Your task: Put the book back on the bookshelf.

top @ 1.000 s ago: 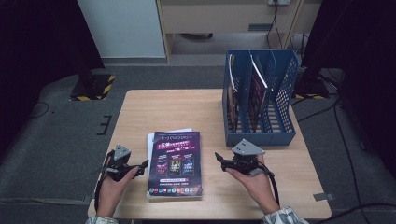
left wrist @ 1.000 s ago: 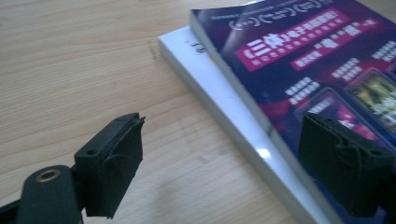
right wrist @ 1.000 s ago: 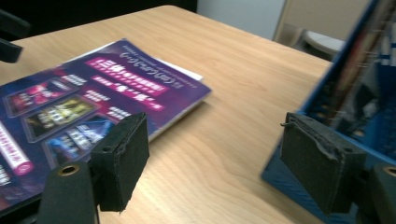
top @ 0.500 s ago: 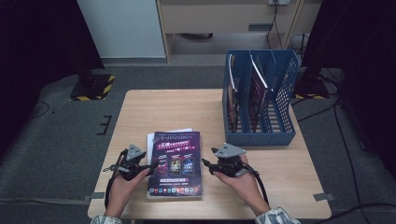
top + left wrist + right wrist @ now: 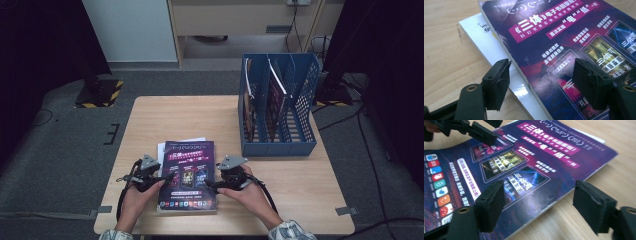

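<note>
Magazine [image 5: 187, 175], purple glossy cover, lies flat; left tongs [image 5: 541, 82] and right tongs [image 5: 539, 207] spread astride its edges.

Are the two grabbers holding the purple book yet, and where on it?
Not yet. The left gripper straddles the purple book's left edge and the right gripper its right edge, but both have open jaws, just been opening, not pressing.

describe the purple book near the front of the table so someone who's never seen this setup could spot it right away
Start at the wooden table and skip the blue file rack at its back right. At the near edge, between the left tool and the right tool, lies the purple book, flat and face up. Unlike the white book beneath it, its glossy cover shows pink banners and three small pictures.
</note>
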A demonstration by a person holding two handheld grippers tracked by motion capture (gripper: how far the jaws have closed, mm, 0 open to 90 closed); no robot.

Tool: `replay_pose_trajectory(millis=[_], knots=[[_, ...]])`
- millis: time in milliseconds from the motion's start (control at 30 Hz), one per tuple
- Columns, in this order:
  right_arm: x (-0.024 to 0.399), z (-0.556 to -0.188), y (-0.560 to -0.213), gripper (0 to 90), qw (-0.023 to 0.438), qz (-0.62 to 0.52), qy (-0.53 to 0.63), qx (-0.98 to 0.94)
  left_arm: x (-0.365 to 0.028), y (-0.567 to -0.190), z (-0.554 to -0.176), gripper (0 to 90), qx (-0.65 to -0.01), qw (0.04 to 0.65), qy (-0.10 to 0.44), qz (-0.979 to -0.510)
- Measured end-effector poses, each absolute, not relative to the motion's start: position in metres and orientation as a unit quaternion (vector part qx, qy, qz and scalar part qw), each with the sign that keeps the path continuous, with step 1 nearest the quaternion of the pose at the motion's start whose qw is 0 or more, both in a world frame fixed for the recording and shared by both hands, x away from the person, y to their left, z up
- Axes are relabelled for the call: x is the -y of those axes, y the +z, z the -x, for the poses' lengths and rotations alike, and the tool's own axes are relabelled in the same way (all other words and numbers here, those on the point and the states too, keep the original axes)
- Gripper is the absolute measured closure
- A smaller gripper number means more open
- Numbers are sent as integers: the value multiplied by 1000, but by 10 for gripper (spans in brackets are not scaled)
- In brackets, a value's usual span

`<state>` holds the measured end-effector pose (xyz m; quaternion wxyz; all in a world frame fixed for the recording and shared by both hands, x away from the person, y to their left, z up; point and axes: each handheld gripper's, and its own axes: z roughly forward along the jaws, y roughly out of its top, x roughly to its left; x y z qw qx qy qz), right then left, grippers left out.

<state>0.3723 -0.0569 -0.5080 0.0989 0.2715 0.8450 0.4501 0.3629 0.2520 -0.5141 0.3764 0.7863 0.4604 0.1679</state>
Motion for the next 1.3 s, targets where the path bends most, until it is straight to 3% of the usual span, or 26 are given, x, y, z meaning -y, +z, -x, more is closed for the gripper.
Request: replay_pose_trajectory(millis=[67,167,600,1300], knots=[[55,-376,-510,183,75,-280,452,-844,-253,-515,-363,285,-457,379,168,-787],[53,-379,-514,151,79,-286,439,-848,-253,-515,-363,286,-455,382,167,-787],[51,-386,-525,100,50,-303,422,-853,-248,-516,-364,276,-441,386,164,-793],[51,-399,-535,95,-10,-338,435,-835,-246,-518,-365,262,-438,391,167,-792]])
